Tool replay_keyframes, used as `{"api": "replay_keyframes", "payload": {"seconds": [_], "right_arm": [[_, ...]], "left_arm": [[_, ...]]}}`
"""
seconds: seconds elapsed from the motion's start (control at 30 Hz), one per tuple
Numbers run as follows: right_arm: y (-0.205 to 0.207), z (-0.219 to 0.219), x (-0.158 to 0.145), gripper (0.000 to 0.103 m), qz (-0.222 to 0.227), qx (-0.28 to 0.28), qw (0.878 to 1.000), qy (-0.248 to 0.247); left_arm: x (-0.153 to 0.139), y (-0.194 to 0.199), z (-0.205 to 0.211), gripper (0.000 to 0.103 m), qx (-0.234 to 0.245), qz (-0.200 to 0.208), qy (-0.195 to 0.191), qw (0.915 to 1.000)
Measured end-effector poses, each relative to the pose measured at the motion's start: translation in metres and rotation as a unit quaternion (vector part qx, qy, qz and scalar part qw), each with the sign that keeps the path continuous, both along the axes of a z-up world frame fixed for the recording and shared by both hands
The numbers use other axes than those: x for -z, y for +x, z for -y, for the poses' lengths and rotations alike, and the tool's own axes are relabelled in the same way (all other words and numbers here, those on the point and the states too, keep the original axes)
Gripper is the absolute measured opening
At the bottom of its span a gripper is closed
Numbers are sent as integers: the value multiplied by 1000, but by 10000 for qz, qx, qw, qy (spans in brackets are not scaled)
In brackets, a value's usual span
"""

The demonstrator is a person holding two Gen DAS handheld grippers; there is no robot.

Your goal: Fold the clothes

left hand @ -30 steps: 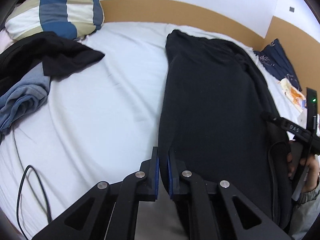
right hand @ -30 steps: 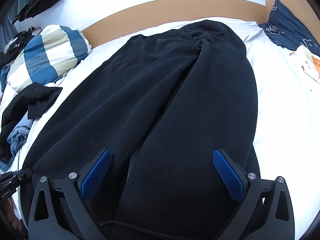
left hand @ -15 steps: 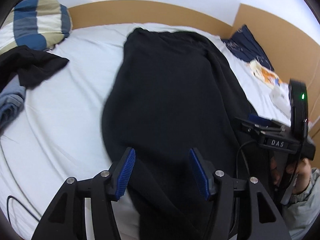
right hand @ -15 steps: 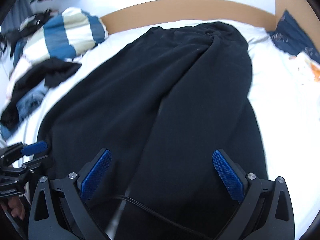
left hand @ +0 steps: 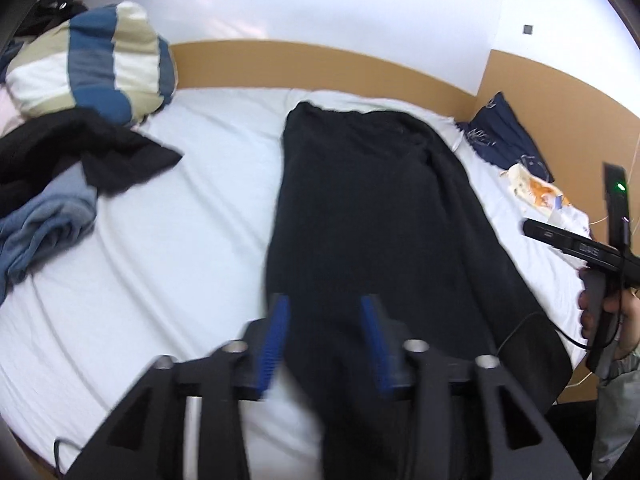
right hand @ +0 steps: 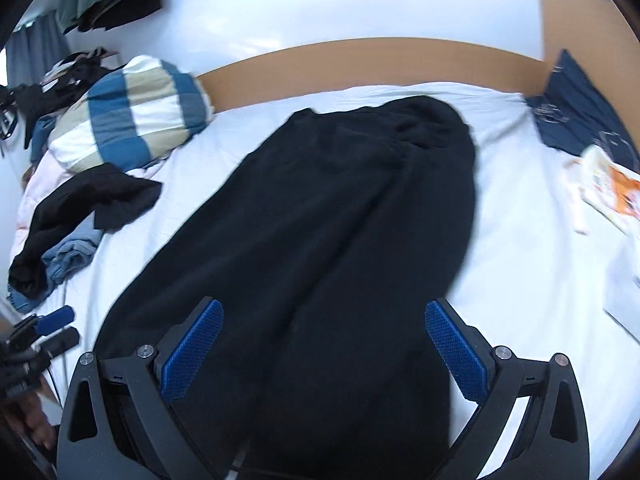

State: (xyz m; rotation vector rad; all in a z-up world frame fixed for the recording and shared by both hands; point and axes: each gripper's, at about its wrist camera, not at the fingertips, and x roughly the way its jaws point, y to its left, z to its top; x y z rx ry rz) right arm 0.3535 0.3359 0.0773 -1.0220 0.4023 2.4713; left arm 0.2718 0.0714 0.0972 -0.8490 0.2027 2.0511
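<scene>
While the white bed (left hand: 168, 240) fills both views, I see the black trousers (right hand: 340, 240) lying lengthwise down its middle, running from frame centre to the bottom edge. At upper left sits a striped pillow (right hand: 132, 116), with a heap of black and blue clothes (left hand: 52, 184) below it. My right gripper (right hand: 324, 344) is spread wide over the trousers; my left gripper (left hand: 324, 340), blurred, is parted too, holding nothing.

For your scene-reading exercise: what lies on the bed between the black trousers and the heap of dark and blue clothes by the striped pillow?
Only bare white sheet separates the black trousers from the clothes heap; the left wrist view shows it best.
</scene>
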Motion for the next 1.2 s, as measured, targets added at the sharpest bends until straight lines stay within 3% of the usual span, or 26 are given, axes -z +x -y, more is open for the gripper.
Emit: {"api": "replay_keyframes", "payload": {"seconds": [0.07, 0.23, 0.3, 0.33, 0.43, 0.53, 0.7, 0.87, 1.07, 1.2], "right_arm": [[-28, 3, 8, 103, 210, -216, 9995, -34], [-92, 11, 46, 103, 805, -501, 9955, 60], [-116, 14, 66, 103, 1061, -547, 9927, 146], [-120, 12, 65, 103, 963, -450, 9943, 58], [-131, 6, 65, 103, 942, -208, 9953, -69], [-128, 11, 68, 103, 834, -189, 9962, 140], [-125, 7, 68, 103, 725, -172, 9972, 64], [-129, 12, 69, 103, 738, -165, 9971, 90], [-135, 18, 69, 103, 754, -157, 9970, 121], [-134, 17, 69, 103, 706, -183, 9972, 134]], "left_arm": [[0, 5, -24, 67, 84, -180, 102, 9998], [34, -6, -74, 69, -56, -301, -132, 9994], [44, -20, -76, 68, -194, -7, -358, 9992], [47, -28, -73, 67, -190, 225, -348, 9990], [55, -45, -54, 68, -304, 819, 16, 9962], [59, -58, -49, 68, -410, 1259, 251, 9909], [56, -36, -74, 76, -377, 631, -585, 9956], [55, -17, -95, 81, -452, 123, -1310, 9903], [55, -13, -96, 84, -538, 109, -1368, 9891], [56, -13, -91, 84, -508, 246, -1162, 9916]]}}
